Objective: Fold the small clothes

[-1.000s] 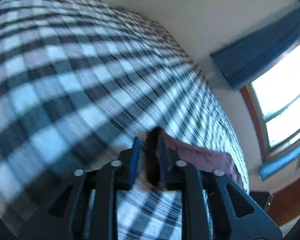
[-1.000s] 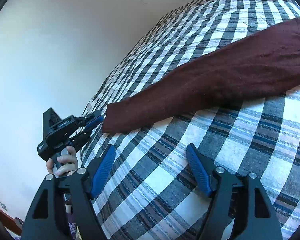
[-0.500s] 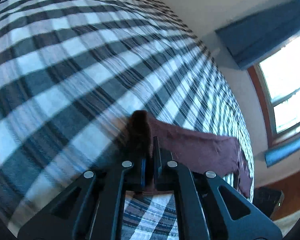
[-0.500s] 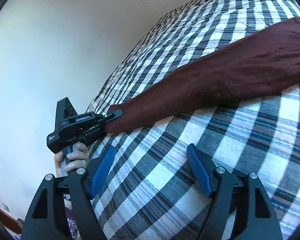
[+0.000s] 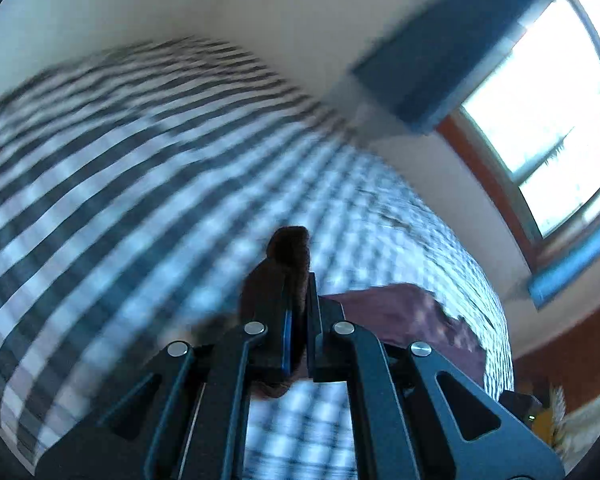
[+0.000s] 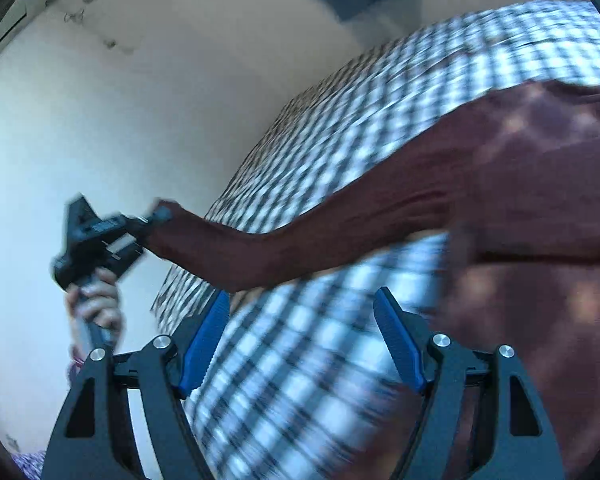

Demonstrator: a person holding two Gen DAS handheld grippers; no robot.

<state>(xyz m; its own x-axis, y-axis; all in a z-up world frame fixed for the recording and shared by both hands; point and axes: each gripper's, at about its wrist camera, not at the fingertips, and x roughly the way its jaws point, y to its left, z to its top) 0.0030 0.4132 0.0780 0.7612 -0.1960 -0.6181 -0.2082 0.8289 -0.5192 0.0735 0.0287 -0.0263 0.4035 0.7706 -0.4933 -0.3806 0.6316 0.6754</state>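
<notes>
— What's around the bed?
— A blue curtain, a bright window, a pale wall.
— And the maroon garment?
— One end is pinched tight in the left hand-held gripper, lifted off the checked cover. The right hand-held gripper gapes wide, empty.

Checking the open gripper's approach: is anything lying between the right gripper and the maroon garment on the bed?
Nothing visible. Only bare checked bedcover lies between the right gripper and the maroon garment.
</notes>
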